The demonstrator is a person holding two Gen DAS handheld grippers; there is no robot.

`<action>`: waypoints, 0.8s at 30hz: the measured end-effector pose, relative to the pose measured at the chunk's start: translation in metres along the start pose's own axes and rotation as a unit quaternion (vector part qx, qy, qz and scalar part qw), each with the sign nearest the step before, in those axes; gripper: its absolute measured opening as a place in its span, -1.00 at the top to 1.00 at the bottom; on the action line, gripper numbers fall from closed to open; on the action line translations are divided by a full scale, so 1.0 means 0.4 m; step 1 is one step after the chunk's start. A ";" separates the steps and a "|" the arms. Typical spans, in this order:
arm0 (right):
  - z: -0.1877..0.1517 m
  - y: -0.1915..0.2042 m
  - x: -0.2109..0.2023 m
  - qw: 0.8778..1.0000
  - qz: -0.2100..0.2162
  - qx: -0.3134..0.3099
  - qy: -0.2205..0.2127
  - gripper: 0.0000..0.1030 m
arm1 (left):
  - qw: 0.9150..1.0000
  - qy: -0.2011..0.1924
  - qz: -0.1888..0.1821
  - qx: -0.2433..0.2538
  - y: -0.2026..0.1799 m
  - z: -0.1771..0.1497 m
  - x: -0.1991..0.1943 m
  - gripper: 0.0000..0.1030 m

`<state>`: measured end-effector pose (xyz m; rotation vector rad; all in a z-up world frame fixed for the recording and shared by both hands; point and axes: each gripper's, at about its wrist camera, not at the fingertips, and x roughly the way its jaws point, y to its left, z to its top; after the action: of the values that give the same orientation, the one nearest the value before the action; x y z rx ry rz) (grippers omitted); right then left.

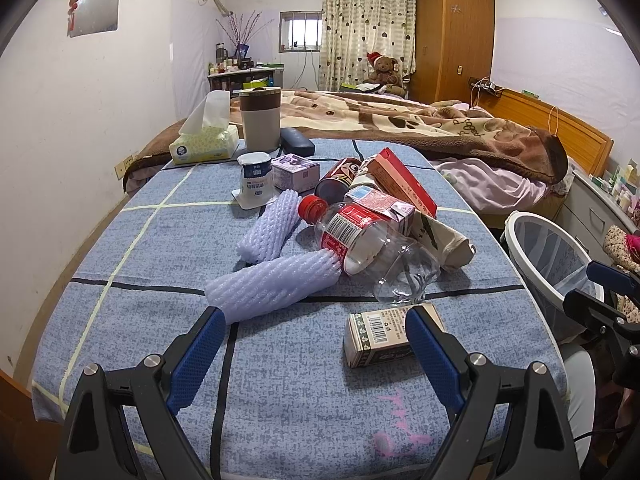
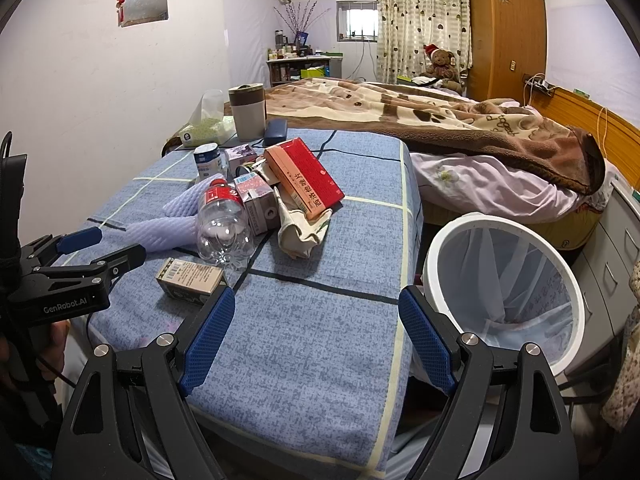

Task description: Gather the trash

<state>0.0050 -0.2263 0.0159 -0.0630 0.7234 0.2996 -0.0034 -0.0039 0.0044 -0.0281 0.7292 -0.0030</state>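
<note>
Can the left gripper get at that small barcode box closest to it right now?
Probably yes: the left gripper is open, the small barcode box lies by its right finger, and nothing sits on it.

This is a home bedroom: a bed (image 1: pixel 472 168) under a brown patterned blanket (image 1: pixel 420 120), a wooden wardrobe (image 1: pixel 454 36), heart-print curtains (image 1: pixel 366 28) beside a small barred window (image 1: pixel 301 32), a teddy bear (image 1: pixel 385 70) in a red hat, and a cluttered dresser (image 1: pixel 244 74) against the far wall.
</note>
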 end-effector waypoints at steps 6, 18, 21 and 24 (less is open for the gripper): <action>0.000 0.001 0.001 1.000 0.000 0.000 0.000 -0.66 | 1.000 -0.001 0.000 0.000 0.002 0.002 -0.003 -0.77; -0.001 0.002 0.005 1.000 0.000 0.000 0.000 -0.66 | 1.000 0.002 -0.006 -0.002 0.002 0.006 -0.003 -0.77; -0.001 0.001 0.007 1.000 0.000 0.003 0.002 -0.66 | 1.000 0.002 -0.014 -0.004 0.005 0.010 0.000 -0.77; 0.000 0.001 0.015 1.000 -0.001 0.003 0.003 -0.66 | 1.000 0.000 -0.029 -0.007 0.016 0.011 0.010 -0.77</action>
<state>0.0091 -0.2245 0.0122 -0.0594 0.7310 0.2961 0.0025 0.0024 0.0048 -0.0633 0.7291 -0.0532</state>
